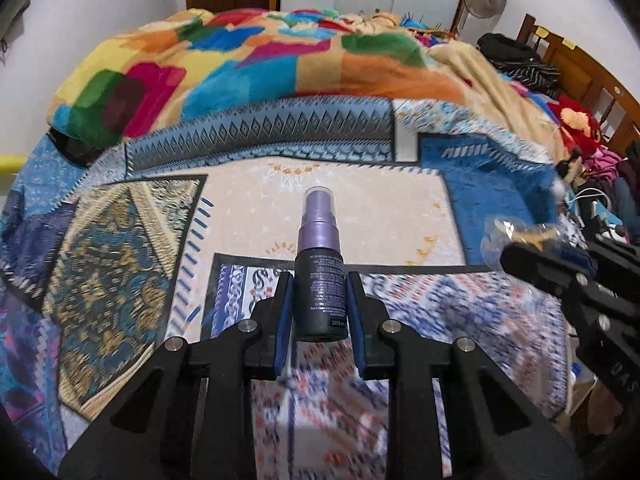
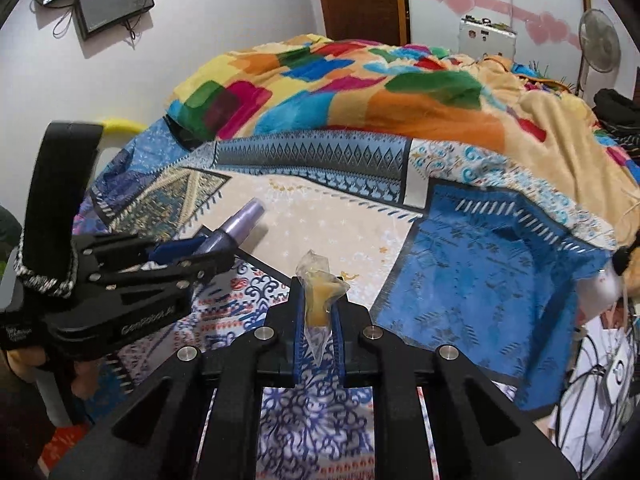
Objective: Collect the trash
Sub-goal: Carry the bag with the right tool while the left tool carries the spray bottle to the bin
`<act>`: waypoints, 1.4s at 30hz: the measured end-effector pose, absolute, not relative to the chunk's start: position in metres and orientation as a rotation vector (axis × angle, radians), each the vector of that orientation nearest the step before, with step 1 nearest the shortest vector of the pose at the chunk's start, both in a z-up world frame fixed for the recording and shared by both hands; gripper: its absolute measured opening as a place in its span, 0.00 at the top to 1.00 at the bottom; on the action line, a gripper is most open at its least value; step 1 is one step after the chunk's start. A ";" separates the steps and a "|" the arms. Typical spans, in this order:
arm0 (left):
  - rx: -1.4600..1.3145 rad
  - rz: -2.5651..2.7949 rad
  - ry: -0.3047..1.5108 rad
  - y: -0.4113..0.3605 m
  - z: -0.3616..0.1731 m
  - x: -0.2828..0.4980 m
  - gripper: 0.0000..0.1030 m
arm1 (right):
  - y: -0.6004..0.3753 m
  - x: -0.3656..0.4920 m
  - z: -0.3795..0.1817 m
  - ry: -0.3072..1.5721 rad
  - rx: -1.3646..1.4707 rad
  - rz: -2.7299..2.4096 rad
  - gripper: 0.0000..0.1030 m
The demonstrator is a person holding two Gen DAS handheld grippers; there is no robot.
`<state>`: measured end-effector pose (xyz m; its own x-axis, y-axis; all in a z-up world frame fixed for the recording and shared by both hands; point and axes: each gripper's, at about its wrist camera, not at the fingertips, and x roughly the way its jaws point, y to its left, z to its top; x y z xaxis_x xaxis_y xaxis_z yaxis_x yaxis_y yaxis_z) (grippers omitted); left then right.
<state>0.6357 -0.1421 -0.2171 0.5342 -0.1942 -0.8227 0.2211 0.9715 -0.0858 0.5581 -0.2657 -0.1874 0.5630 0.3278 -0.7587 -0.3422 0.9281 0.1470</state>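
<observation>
You are mid-pickup: your left gripper [image 1: 320, 300] clamps one small dark spray bottle with a lilac capped nozzle [image 1: 320, 272], and your right gripper [image 2: 319, 312] pinches one crumpled clear plastic wrapper with yellowish residue [image 2: 322, 292], both over the patterned blue bedspread [image 1: 500, 192]. Next, find a bin; none shows.

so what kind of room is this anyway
Most likely a lived-in bedroom. A bed covered with a patchwork bedspread fills the view, with a colourful fleece blanket bunched at its far side, a wooden headboard on the right, and a standing fan by the wall.
</observation>
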 end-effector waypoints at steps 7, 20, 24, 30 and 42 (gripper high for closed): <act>0.038 -0.230 0.884 -0.141 -0.149 0.585 0.76 | -0.270 0.528 -0.135 0.821 -0.017 0.396 0.89; 0.048 -0.166 0.675 -0.124 -0.025 0.454 0.76 | -0.254 0.433 -0.042 0.694 -0.020 0.449 0.89; 0.031 -0.156 0.633 -0.111 -0.002 0.408 0.76 | -0.243 0.398 -0.021 0.659 -0.018 0.476 0.89; 0.022 -0.133 0.584 -0.092 0.021 0.349 0.76 | -0.225 0.352 0.003 0.605 -0.029 0.514 0.89; -0.007 -0.047 0.542 -0.031 0.033 0.241 0.76 | -0.177 0.274 0.020 0.550 -0.094 0.614 0.89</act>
<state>0.2408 -0.0306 0.0330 0.8558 -0.0467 -0.5152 0.0431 0.9989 -0.0189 0.2739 -0.1771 0.0195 0.6793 0.5213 -0.5165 -0.5701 0.8181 0.0757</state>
